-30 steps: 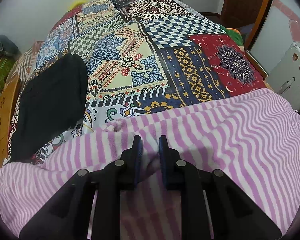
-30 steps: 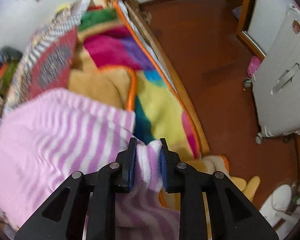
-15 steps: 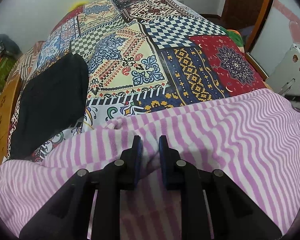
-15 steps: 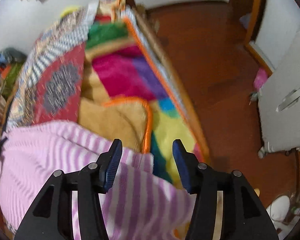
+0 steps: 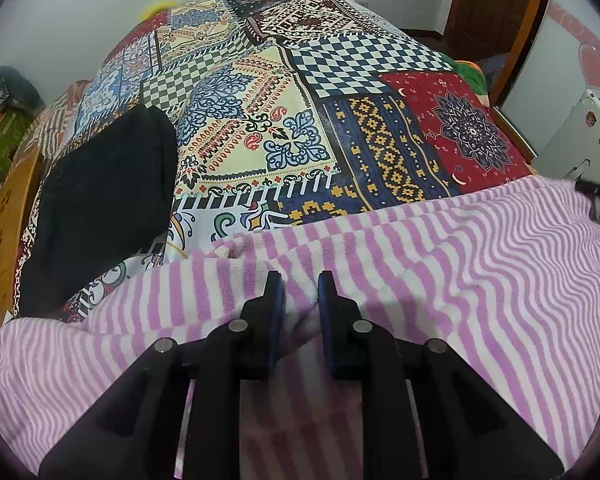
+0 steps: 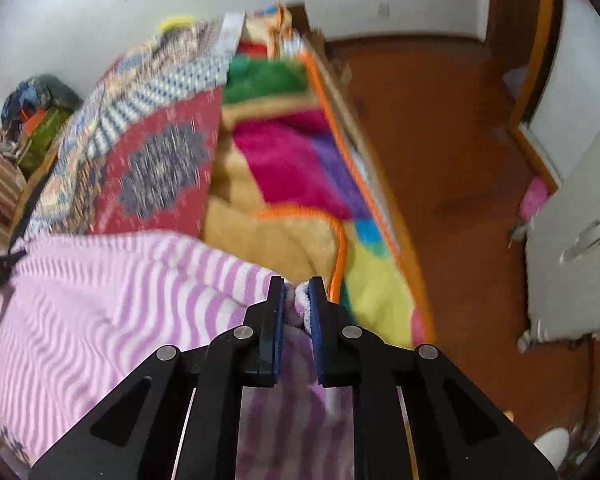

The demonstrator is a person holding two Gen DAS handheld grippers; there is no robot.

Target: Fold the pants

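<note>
Left gripper (image 5: pixel 300 292) pinches a fold of the pink-and-white striped fleece pants (image 5: pixel 440 264), jaws narrow on the cloth. Right gripper (image 6: pixel 297 300) has just been closing; its jaws now clamp the pants' far edge (image 6: pixel 100 300), a tuft bunched between the pads. Pants lie spread below and between both grippers on the patchwork quilt (image 5: pixel 280 120).

Fabric looks soft, thick and light; likely droops and stretches, unlikely to slip. Best held at edges or corners.

Folded black garment (image 5: pixel 100 200) lies ahead-left of the left gripper, clear. Bright plush blanket (image 6: pixel 300 160) sits just beyond the right gripper; could snag.
</note>
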